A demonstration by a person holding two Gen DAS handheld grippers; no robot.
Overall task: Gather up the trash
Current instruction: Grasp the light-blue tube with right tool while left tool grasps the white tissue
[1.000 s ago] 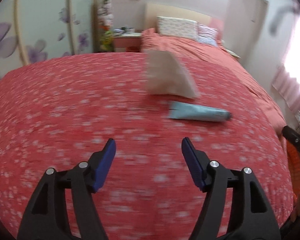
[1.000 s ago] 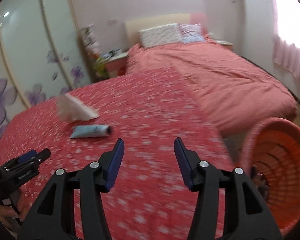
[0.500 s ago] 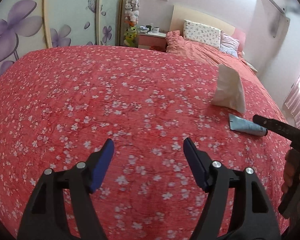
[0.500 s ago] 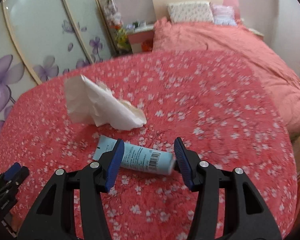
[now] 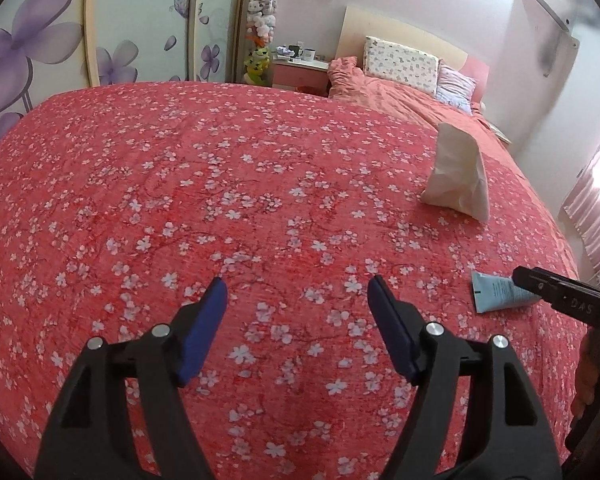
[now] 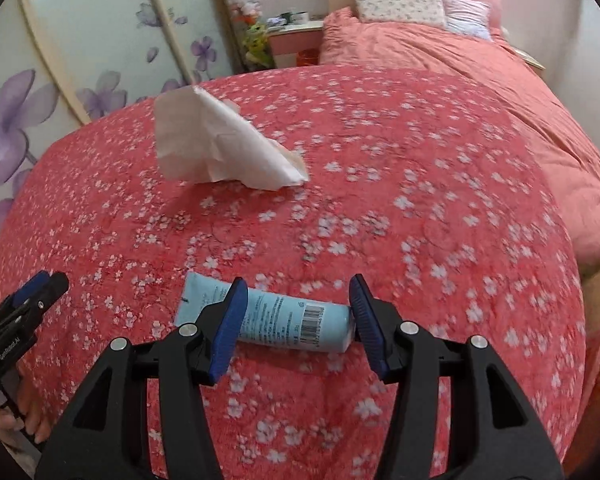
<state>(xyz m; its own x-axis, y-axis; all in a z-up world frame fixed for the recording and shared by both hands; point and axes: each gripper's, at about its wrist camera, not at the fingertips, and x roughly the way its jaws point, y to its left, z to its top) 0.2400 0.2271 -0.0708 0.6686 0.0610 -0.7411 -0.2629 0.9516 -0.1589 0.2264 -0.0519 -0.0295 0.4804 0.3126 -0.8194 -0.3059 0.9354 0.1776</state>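
Trash lies on the red floral bedspread, broad bare fabric at frame left: crumpled white tissue upper-centre, pale-blue barcoded tube crosswise between unclenched right gripper jaws; left gripper spread, empty.

Right gripper has swung away from the far bed and orange basket, which have dropped out of its view; it has come down over the pale blue plastic tube with a barcode, which now lies crosswise between its spread blue pads, contact not clear; left gripper, jaws a little wider, has shifted sideways, so the crumpled white paper tissue sits far to its right; right gripper's black tip has entered its view.
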